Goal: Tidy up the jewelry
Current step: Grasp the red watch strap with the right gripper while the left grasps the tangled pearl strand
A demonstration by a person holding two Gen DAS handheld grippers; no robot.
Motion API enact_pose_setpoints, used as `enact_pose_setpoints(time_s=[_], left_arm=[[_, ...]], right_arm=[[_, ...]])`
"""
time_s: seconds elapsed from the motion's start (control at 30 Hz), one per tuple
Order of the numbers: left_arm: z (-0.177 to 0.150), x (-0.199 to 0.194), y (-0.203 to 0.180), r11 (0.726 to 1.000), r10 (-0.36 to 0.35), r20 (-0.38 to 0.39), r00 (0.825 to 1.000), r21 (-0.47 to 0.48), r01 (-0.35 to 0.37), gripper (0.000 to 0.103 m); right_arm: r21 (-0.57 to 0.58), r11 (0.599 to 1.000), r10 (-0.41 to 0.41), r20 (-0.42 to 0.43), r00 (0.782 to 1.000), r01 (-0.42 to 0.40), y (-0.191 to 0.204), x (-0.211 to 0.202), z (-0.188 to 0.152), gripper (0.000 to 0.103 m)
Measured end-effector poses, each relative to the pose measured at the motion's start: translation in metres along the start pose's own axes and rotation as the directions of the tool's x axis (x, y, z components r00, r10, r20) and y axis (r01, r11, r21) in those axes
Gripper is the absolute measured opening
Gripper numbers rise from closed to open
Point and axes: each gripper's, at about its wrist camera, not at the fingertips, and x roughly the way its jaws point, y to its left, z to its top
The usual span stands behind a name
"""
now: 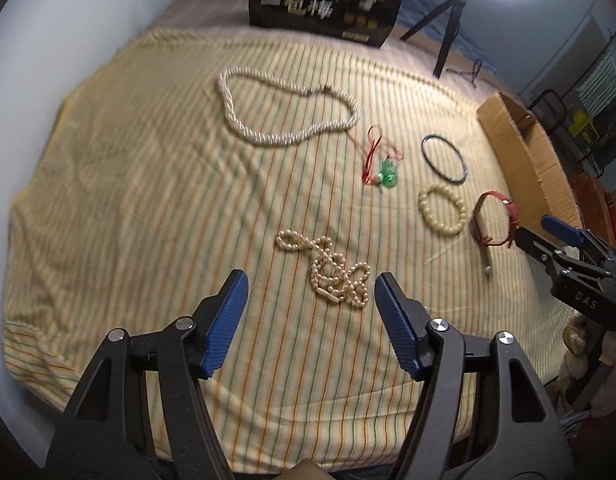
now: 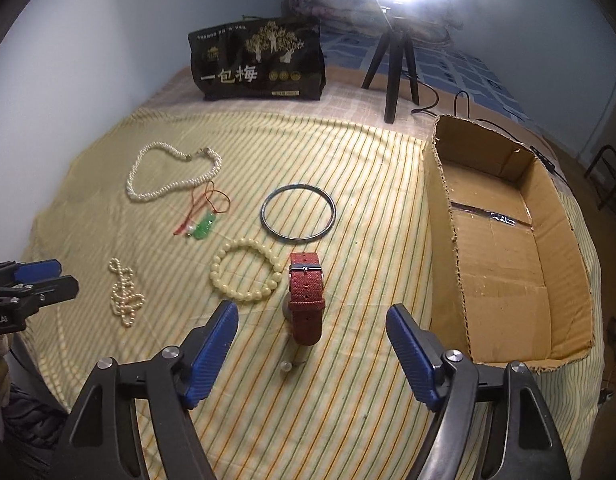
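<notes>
Jewelry lies scattered on the striped bedsheet [image 2: 348, 400], the red watch [image 2: 305, 296] just ahead of the right gripper [image 2: 312, 346] and the tangled pearl strand [image 1: 332, 270] before the left gripper [image 1: 312, 300], both with fingers spread, cardboard box [image 2: 504, 264] at right.

- I see all jewelry on the striped cloth [image 2: 348, 420], w/ the cardboard box [image 2: 504, 264] at its right edge.
- Watch [image 2: 305, 296] lies nearest my right gripper [image 2: 312, 344], bead bracelet [image 2: 246, 270] just left of it — bangle [image 2: 298, 213] behind both.
- Pendant on cord [image 2: 202, 220] sits left of bangle; big pearl necklace [image 2: 172, 176] behind that.
- Small bead strand [image 1: 328, 270] bunched just ahead of my left gripper [image 1: 310, 312].
- Bag [image 2: 260, 64] & tripod [image 2: 392, 68] stand at the far end.
</notes>
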Motion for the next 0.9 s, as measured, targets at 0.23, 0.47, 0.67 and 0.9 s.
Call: enact_pose_setpoints(time_s=[0.23, 0.47, 0.67, 0.9], left_arm=[[0.001, 0.031, -0.013, 0.998, 0.065, -0.052, 0.997, 0.027, -0.064, 0.067], [-0.005, 0.052, -0.023, 0.986, 0.15, -0.058, 0.987, 0.082, -0.145, 0.067], [-0.006, 0.059, -0.025, 0.976, 0.191, -0.029, 0.981, 0.108, -0.187, 0.057], [-0.006, 0.06, -0.029, 0.98, 0.158, -0.027, 0.987, 0.13, -0.153, 0.017]], right_arm=[[0.0, 1.0, -0.012, -0.03, 0.999, 0.012, -0.003, 0.013, 0.001, 0.071], [-0.023, 1.0, -0.018, -0.036, 0.999, 0.017, 0.002, 0.019, -0.001, 0.071], [-0.047, 0.998, -0.032, -0.041, 0.999, 0.03, 0.008, 0.025, 0.0, 0.062], [-0.072, 0.996, -0.06, -0.052, 0.997, 0.056, 0.012, 0.032, 0.0, 0.036]])
